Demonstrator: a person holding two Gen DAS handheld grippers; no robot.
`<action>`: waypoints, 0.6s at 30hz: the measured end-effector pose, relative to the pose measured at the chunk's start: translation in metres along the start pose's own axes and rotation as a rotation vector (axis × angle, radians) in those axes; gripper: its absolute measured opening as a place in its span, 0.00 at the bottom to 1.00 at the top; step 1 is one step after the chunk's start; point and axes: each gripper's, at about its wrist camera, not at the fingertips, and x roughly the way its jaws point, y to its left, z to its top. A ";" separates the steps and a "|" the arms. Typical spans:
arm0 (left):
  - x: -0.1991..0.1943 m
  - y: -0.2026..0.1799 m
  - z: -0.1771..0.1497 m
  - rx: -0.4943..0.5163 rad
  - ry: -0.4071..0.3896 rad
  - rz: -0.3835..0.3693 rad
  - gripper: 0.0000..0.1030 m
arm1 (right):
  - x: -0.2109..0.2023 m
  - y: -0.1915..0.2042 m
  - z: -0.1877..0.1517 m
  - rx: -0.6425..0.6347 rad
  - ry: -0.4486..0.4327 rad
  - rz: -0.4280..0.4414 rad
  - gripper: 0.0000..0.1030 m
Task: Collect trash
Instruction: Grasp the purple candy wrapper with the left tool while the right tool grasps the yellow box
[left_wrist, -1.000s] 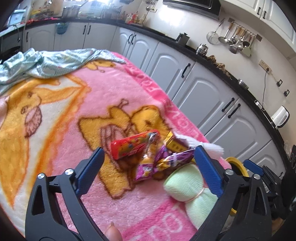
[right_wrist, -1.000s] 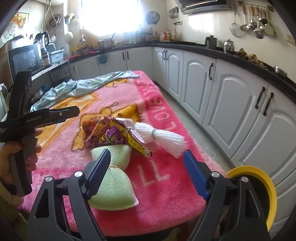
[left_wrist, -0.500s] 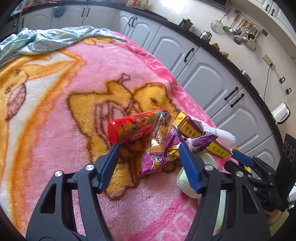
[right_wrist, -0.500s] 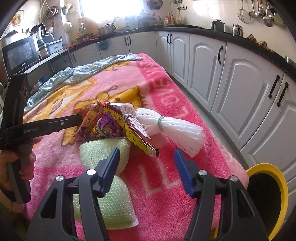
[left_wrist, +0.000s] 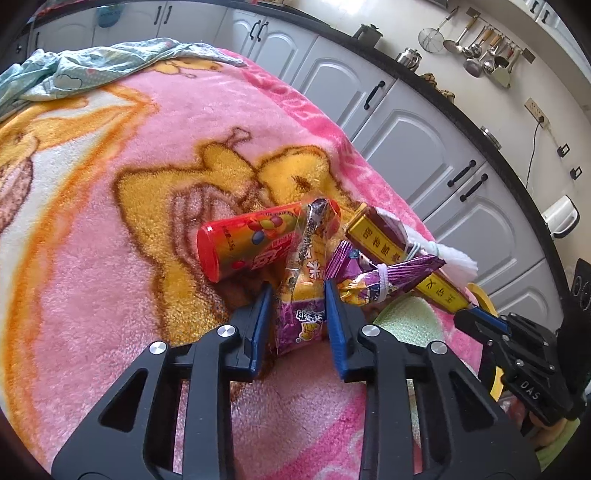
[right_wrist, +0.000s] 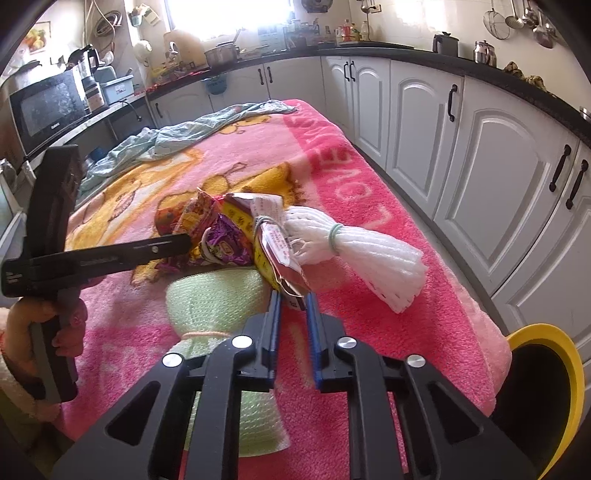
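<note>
A heap of trash lies on the pink blanket (left_wrist: 110, 221): a red candy tube (left_wrist: 255, 242), a purple-and-yellow snack wrapper (left_wrist: 303, 314), a crumpled purple wrapper (left_wrist: 376, 280), a yellow-and-maroon box (left_wrist: 399, 254), white foam netting (right_wrist: 354, 251) and green foam wrap (right_wrist: 218, 291). My left gripper (left_wrist: 298, 291) is shut on the snack wrapper's lower end. My right gripper (right_wrist: 293, 297) is shut on the near end of the yellow-and-maroon box (right_wrist: 275, 247). The left gripper also shows in the right wrist view (right_wrist: 188, 240).
A yellow-rimmed black bin (right_wrist: 546, 398) stands on the floor by the blanket's near right corner. A crumpled light-blue cloth (right_wrist: 177, 136) lies at the far end. White cabinets (right_wrist: 498, 177) line the right side.
Both grippers moved forward into the heap and closed. The left one closed on the snack wrapper, the right one on the box's end.
</note>
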 end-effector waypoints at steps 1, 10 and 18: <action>0.000 0.000 -0.001 0.002 0.003 -0.003 0.19 | -0.002 0.001 0.000 -0.006 -0.003 0.002 0.09; -0.008 0.001 -0.005 0.022 0.005 -0.008 0.16 | -0.023 0.016 0.003 -0.031 -0.034 0.052 0.02; -0.032 -0.005 -0.002 0.042 -0.037 -0.026 0.16 | -0.050 0.028 0.006 -0.029 -0.082 0.093 0.01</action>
